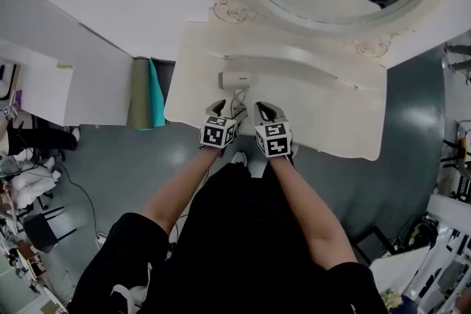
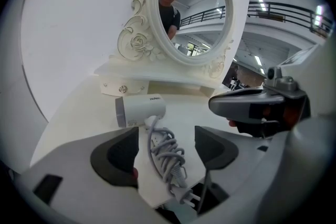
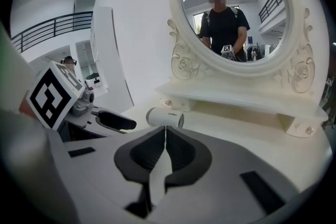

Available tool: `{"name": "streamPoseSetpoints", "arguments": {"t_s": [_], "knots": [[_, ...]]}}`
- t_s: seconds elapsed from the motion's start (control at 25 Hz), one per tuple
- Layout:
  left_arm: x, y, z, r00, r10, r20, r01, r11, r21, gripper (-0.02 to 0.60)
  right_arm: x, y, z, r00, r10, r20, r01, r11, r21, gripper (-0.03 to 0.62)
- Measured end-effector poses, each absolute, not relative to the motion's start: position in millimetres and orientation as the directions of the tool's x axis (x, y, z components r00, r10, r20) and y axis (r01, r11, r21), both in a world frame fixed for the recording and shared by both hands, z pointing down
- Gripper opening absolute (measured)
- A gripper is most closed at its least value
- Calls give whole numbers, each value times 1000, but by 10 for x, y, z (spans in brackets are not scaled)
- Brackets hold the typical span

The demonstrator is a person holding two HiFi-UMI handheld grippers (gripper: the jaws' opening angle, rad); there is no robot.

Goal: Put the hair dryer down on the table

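The hair dryer [image 2: 139,109] is laid on the table [image 1: 331,114], flanked by the left gripper [image 2: 165,141], jaws parted; the right gripper [image 3: 165,144] is closed.

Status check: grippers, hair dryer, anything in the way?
Left gripper open, straddling hair dryer handle. Right gripper shut, empty. Dryer lying on table. Nothing blocking.

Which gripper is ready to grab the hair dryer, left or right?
Probably left. The left gripper is open around the cord of the hair dryer; the right gripper is shut and empty.
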State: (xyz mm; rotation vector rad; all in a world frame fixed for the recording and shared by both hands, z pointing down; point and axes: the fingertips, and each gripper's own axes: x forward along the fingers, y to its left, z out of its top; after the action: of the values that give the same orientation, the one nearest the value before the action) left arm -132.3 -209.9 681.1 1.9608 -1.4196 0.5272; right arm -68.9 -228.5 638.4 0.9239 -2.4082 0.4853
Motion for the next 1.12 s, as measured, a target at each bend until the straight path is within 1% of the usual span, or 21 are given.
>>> {"name": "streamPoseSetpoints", "arguments": {"t_s": [0.2,0.36,0.56,0.72,0.92,1.12], "knots": [[-1309,-2006,6568,349,-722,597,-937,-265,228,345,-787,-2197,6265,-628,-555,545,-710,695,-110,20],[-1337,-1924,6314,341,-758,556,-939,-243,245,344,-848,-2132,6133,-628,-576,523,-710,699,-82,20],[-1422,-1830,5853,331,-824,459,-939,-240,247,342,-906,-2042,5865,-634,-601,486,-714,696,-71,20],[-1422,-1790,5514,318,-869,380,-941,-241,236,322,-869,-2020,5552,-658,-623,422,-712,698,-80,20],[-1509,-1675,5161,319,-895,311,-935,-245,255,301,-869,-1892,5115,-696,-630,345,-692,716,-91,20],[-1469,-1549,4920,347,-901,259,-923,-280,263,253,-746,-1722,4857,-719,-631,292,-685,715,-139,20]]}}
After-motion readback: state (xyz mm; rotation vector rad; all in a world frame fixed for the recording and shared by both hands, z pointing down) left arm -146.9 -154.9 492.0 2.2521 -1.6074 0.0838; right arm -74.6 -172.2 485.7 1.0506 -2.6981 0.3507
